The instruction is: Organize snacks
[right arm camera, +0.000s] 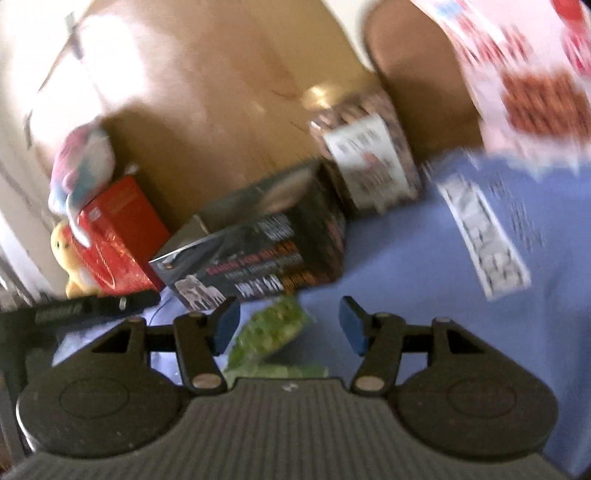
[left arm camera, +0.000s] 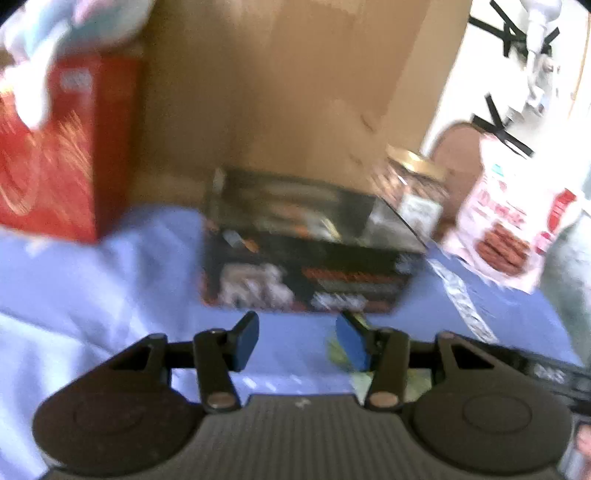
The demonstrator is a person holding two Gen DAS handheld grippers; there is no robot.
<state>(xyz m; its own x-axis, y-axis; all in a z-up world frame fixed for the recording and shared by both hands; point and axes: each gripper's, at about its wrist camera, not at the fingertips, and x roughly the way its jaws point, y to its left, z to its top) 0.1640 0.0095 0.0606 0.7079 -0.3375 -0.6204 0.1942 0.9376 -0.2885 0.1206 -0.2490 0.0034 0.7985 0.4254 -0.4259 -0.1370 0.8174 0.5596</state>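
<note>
Centre, left wrist view: I see a flat box (left arm camera: 310, 273) lying on the cloth (left arm camera: 110, 295), ahead of my left gripper (left arm camera: 297, 341).
Behind it: a large cardboard carton (left arm camera: 280, 92) fills the upper middle.
Left: an upright box (left arm camera: 62, 147), a soft toy (left arm camera: 74, 22) on top.
Right: a jar (left arm camera: 417, 192) just beside the flat box; a snack pouch (left arm camera: 509, 221) further right.
Lower centre, right wrist view: a small packet (right arm camera: 273, 328) lies between my right gripper's (right arm camera: 290, 325) parted fingers.
Right on cloth: a paper strip (right arm camera: 484, 236).
</note>
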